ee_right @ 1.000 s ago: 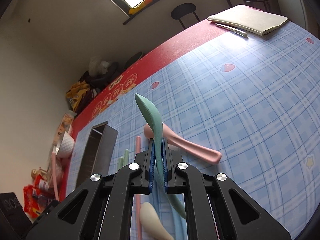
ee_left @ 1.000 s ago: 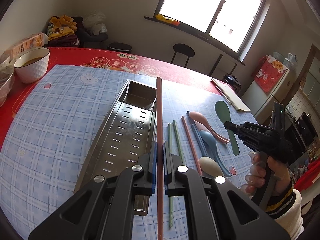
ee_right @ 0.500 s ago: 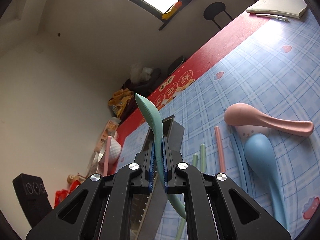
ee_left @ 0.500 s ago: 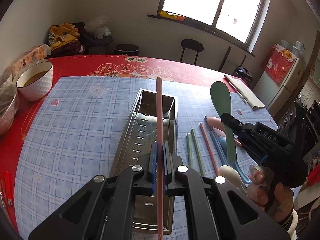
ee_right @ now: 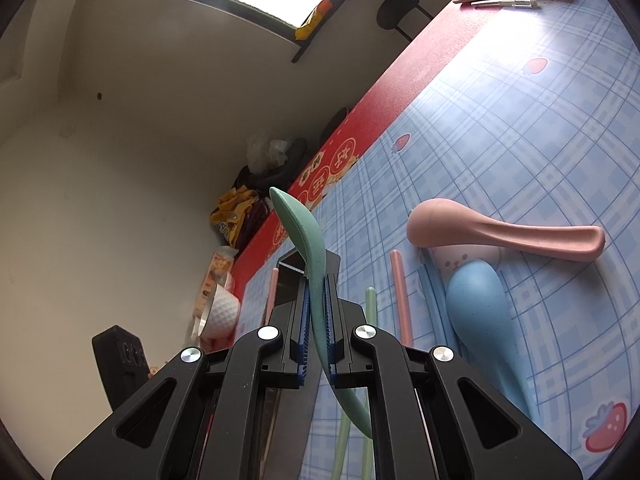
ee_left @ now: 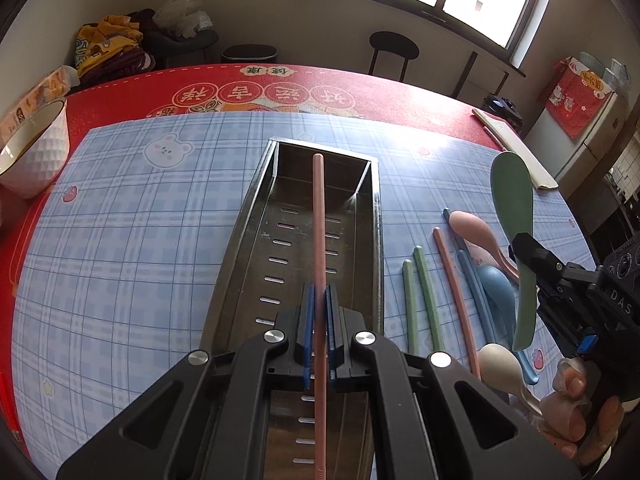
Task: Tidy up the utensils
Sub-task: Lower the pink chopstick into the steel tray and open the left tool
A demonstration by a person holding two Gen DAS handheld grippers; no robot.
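Left wrist view, left gripper (ee_left: 319, 308) clamped on pink chopstick (ee_left: 319, 240) lengthwise over metal tray (ee_left: 256, 216), right gripper (ee_right: 316, 316) pinching green spoon (ee_right: 304, 240) beside tray's right rim.

White bowl (ee_left: 32, 148) at the table's left edge, on red table covering (ee_left: 360, 92); blue checked mat (ee_left: 132, 216) over the table centre; notebook (ee_left: 516, 148) at the far right corner; black stool (ee_left: 394, 46) beyond the far edge; clothes pile (ee_left: 110, 50) past the far left corner.
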